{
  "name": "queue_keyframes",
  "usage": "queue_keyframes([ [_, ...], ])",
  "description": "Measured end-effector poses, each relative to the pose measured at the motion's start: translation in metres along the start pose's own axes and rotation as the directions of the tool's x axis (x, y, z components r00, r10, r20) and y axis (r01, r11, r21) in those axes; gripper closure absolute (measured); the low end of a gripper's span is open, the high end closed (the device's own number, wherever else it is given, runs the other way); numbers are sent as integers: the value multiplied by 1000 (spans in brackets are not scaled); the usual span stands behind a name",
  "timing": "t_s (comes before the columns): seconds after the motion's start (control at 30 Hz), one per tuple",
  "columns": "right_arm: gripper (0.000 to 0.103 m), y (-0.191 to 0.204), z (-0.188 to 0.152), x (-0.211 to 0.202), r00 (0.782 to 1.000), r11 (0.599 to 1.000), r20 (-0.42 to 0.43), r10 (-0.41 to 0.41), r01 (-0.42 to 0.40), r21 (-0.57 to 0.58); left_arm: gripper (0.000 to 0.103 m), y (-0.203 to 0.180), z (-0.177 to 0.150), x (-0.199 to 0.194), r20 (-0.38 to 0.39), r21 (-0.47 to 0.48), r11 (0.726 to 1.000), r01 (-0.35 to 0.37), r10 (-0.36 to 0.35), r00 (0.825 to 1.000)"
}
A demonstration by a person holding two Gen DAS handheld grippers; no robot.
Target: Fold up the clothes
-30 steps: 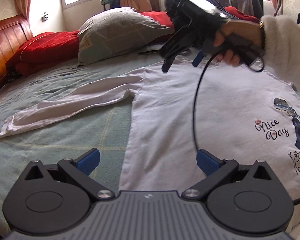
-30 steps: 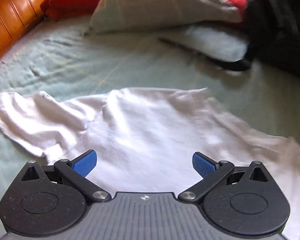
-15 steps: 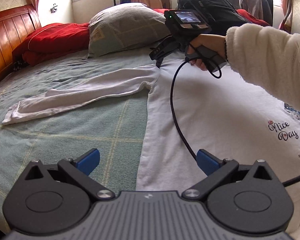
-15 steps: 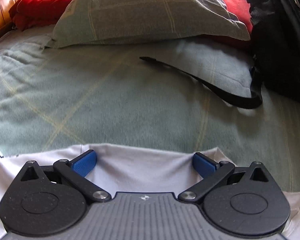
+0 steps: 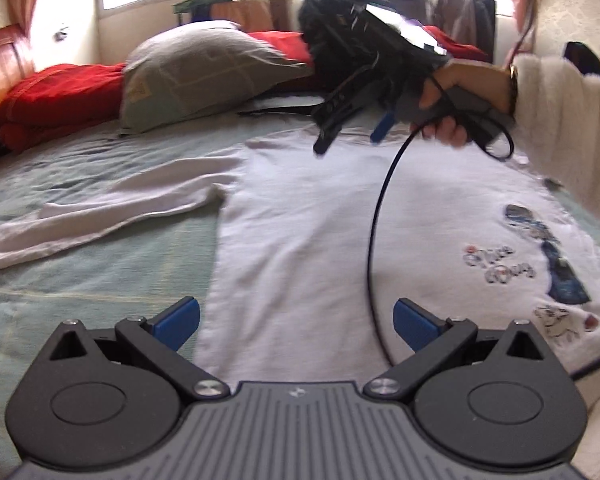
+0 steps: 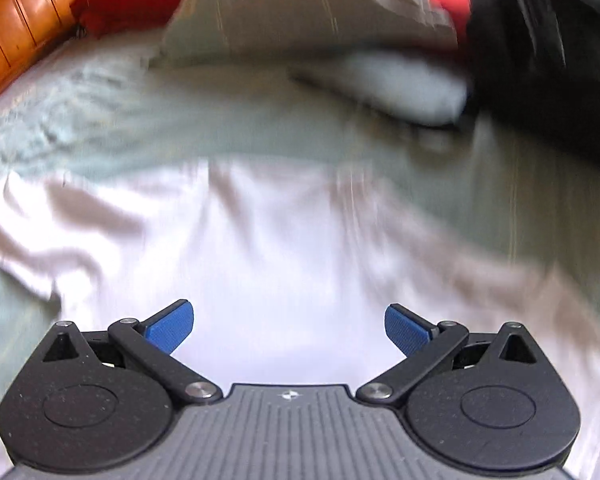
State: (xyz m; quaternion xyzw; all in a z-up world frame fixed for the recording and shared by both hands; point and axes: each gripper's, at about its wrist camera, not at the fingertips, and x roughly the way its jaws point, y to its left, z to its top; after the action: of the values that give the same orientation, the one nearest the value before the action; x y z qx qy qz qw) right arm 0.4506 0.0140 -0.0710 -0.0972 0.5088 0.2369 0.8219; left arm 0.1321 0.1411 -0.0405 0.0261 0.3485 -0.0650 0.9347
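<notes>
A white long-sleeved shirt [image 5: 308, 232] with a "Nice Day" print lies flat on the green bed sheet [image 5: 80, 280], one sleeve [image 5: 100, 216] stretched out to the left. My left gripper [image 5: 296, 322] is open and empty, low over the shirt's near edge. My right gripper [image 5: 350, 136] is held in a hand above the shirt's far edge; it is open and empty. In the right wrist view the right gripper [image 6: 289, 330] hovers above the white shirt [image 6: 260, 248], with the picture blurred by motion.
A grey-green pillow [image 5: 204, 72] and a red blanket [image 5: 48, 96] lie at the head of the bed. A black bag [image 6: 540, 52] sits at the far right. A wooden headboard [image 6: 24, 16] runs along the left. A black cable [image 5: 374, 248] hangs over the shirt.
The right gripper has lifted and pulled back from the shirt's far edge, so more of the shirt shows under it. The left gripper has stayed low at the near edge.
</notes>
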Motion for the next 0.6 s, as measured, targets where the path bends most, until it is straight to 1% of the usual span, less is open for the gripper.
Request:
queue_keyframes([
  [0.03,0,0,-5,4,1000,1000,-8,-11,11,0,1,-2,0,1,-2,3,1000,10,-10,1000],
  [0.1,0,0,-16,12,999,999,-20,-35,35,-2,1,-3,-1,4,-11,7,1000,9,-9,1000],
  [0.17,0,2,-17,20,999,999,9,-47,47,-3,1,-4,-1,6,-20,10,1000,8,-8,1000],
  [0.27,0,-3,-3,34,998,998,44,-50,48,36,1,-2,-1,7,-21,-4,1000,15,-15,1000],
  [0.43,0,-6,25,58,987,994,125,-97,91,54,1,-2,2,5,-17,-16,999,28,-29,999],
  [0.5,0,-12,32,62,981,993,165,-101,89,77,1,-4,4,2,-14,-16,1000,27,-27,1000],
  [0.6,0,-16,37,56,977,995,194,-84,70,74,1,-6,8,-5,8,-25,999,40,-40,999],
])
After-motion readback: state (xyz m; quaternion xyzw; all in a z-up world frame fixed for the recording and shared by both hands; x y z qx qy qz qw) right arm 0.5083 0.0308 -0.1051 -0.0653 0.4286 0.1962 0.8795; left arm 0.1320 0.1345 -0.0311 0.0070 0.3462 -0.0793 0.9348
